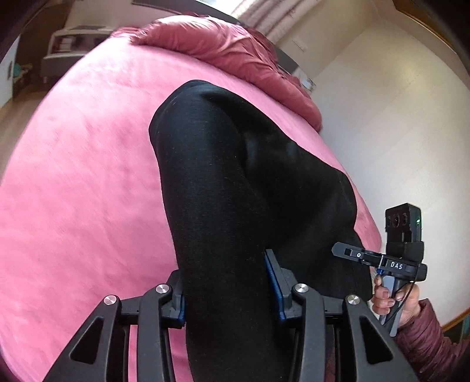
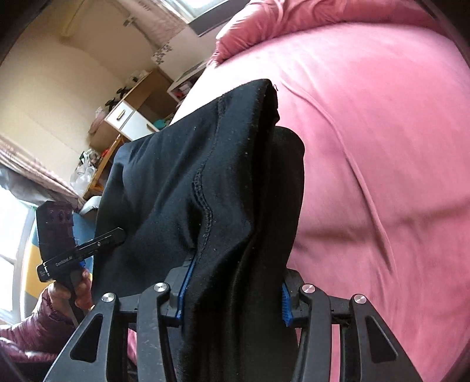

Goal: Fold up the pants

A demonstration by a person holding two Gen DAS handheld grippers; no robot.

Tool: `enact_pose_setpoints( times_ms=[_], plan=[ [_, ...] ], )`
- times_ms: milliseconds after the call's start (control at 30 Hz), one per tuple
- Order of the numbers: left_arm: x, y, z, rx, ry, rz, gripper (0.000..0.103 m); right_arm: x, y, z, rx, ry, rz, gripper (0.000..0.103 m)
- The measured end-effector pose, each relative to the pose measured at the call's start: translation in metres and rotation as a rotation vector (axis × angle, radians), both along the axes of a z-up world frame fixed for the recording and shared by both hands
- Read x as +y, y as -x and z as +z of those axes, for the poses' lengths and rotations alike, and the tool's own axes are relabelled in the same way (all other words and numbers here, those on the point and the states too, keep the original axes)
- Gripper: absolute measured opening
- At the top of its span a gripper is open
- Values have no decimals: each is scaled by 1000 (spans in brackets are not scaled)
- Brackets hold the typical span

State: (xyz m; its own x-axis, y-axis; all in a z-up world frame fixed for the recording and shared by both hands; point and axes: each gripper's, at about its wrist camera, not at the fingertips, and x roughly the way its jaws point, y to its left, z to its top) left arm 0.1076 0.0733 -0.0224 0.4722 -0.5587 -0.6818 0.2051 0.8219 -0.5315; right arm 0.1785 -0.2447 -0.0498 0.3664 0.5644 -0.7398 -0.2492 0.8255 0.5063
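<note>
Black pants [image 1: 235, 176] hang lifted over a pink bed [image 1: 82, 176]. My left gripper [image 1: 226, 291] is shut on one end of the pants; the cloth fills the space between its blue-padded fingers [image 1: 274, 282]. My right gripper [image 2: 235, 293] is shut on another part of the pants [image 2: 211, 176], where a stitched seam shows. The right gripper also shows in the left wrist view [image 1: 352, 254], at the pants' right edge. The left gripper shows in the right wrist view [image 2: 111, 235], at their left edge.
A bunched pink duvet [image 1: 235, 55] lies at the head of the bed. A wooden dresser [image 2: 129, 117] and cluttered shelves stand beside the bed [image 2: 382, 147]. White walls and a curtain [image 1: 264, 17] are behind. A maroon padded sleeve [image 1: 426, 343] shows.
</note>
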Motion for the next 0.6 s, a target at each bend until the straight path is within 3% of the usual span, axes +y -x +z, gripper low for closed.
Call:
enact_pose_setpoints(
  times_ms=[300,600],
  plan=[
    [28,-68,-7,16,-23,91,43,41,-89,1,-4,39,52,47],
    [25,-106,-57,143,-71,134,46,52,-136,-42,94,81,56,48]
  ],
)
